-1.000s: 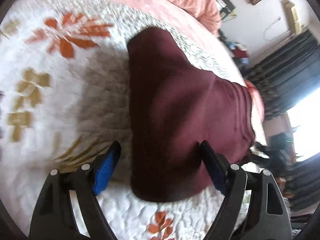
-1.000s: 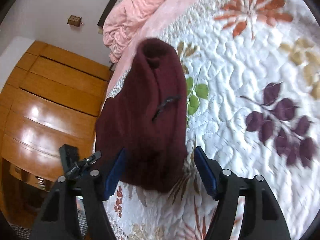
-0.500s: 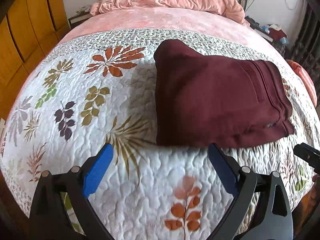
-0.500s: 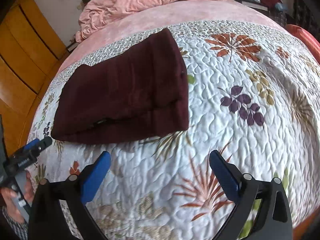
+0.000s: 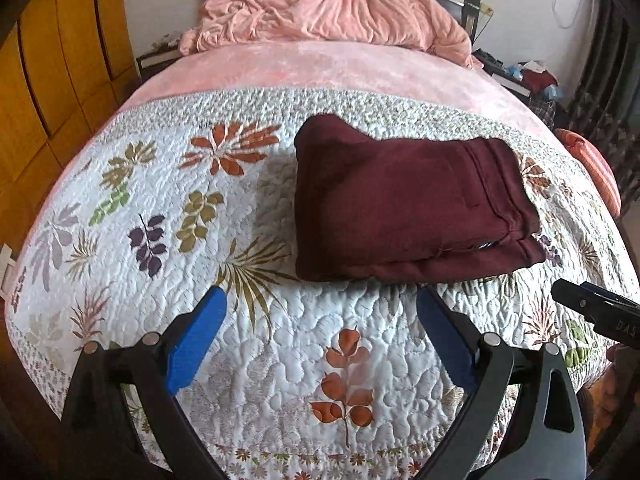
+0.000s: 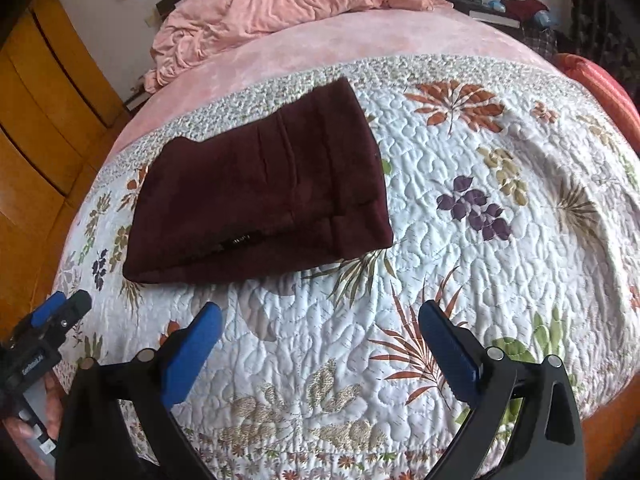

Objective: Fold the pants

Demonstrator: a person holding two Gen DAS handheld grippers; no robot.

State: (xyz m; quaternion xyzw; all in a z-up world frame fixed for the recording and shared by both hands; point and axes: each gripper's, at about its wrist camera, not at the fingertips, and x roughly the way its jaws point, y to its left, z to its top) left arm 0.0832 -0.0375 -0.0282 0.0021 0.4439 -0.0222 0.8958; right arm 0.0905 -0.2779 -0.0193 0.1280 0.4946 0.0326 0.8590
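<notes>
**Pants on the quilt, tools below**

The folded pants lie on the quilt at frame centre, right of middle. Behind them, at the upper frame, a bunched blanket sits on the bed. The left tool hangs below the pants, apart from them.

Matt fleecy pants, quilted cloth bedspread, glossy wood wardrobe

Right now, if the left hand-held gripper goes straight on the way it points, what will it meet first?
Probably the bare quilt, just short of the folded pants. The left hand-held gripper is open with nothing between its jaws; the pants lie slightly beyond, though depth is hard to judge.
</notes>
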